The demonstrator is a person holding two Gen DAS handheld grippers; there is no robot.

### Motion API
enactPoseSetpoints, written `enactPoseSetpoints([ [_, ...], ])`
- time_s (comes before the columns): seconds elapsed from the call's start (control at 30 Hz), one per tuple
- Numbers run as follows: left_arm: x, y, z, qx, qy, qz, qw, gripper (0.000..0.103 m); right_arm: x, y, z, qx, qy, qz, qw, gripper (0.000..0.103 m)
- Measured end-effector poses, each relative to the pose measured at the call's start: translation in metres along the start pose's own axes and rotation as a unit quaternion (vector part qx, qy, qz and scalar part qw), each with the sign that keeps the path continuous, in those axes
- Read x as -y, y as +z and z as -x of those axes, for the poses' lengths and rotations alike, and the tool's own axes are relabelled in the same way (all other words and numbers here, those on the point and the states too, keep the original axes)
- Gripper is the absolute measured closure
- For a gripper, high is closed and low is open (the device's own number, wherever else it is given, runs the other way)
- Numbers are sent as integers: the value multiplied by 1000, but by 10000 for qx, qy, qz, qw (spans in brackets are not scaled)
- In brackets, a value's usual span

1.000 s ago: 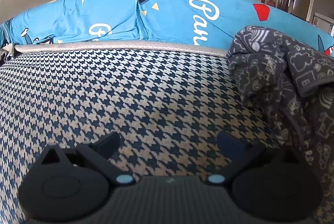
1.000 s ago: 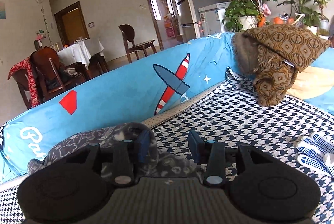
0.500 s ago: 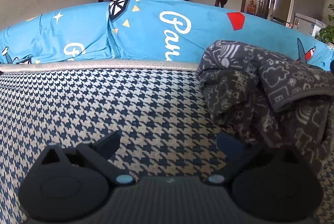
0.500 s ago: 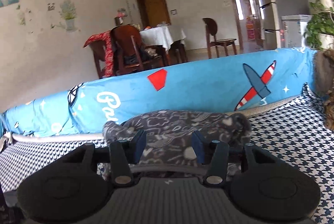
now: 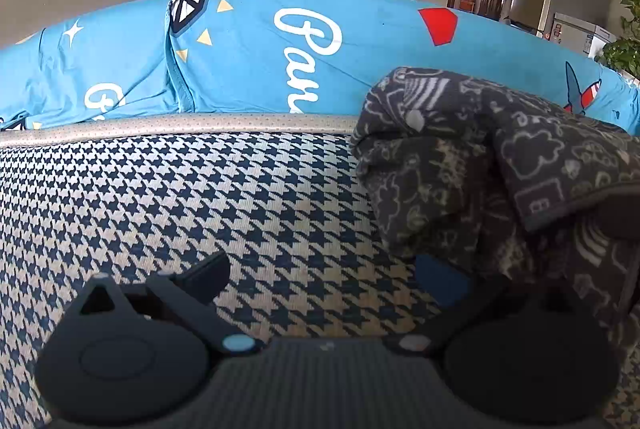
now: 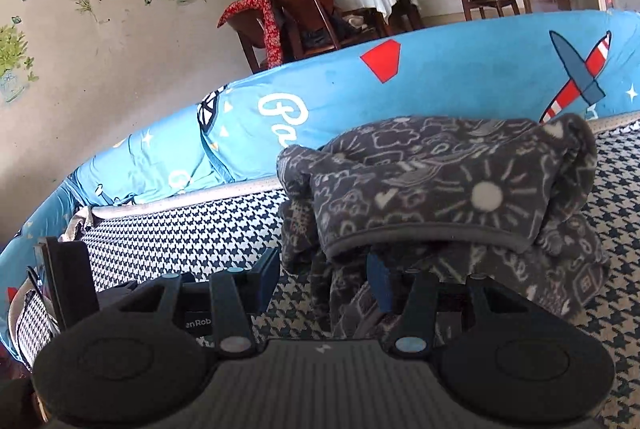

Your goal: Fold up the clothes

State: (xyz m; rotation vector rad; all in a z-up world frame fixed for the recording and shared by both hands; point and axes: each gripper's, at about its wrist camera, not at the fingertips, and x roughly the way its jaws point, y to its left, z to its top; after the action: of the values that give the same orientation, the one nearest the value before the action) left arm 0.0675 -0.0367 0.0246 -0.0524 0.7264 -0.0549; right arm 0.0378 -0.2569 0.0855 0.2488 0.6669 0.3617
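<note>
On houndstooth cover, bunched garment.

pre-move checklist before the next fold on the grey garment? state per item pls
1. Left gripper open and empty: ok, fingers wide apart over bare houndstooth cover.
2. Right gripper lined up with the grey patterned garment: ok, fingers spread at its near hem.
3. Right gripper actually holding fabric: cannot tell, a fold hangs over the fingertips.
4. Garment flat for folding: not ok, it sits bunched in a heap.
5. Room to spread it: ok, open cover to the garment's left in the left wrist view.
6. Garment clear of the blue backrest: cannot tell.
</note>
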Motion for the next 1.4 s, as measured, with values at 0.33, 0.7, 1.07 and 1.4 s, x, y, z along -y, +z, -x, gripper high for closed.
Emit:
enactPoseSetpoints([
  [0.33, -7, 10, -15, -81, 13, 141, 9999, 0, 0, 19, -32, 721, -1144, 150, 9907, 55],
  [0.7, -8, 12, -8, -31, -189, 289, 9994, 0, 42, 40, -17, 1073, -2137, -1191, 9637, 49],
  [1.07, -15, 15, -6, 7, -7, 423, 9991, 0, 23, 27, 20, 1174, -2012, -476, 9713, 41],
  [1.4, -31, 18, -6, 5, 167, 736, 9971, 0, -17, 15, 13, 1085, -941, 318, 9891, 41],
])
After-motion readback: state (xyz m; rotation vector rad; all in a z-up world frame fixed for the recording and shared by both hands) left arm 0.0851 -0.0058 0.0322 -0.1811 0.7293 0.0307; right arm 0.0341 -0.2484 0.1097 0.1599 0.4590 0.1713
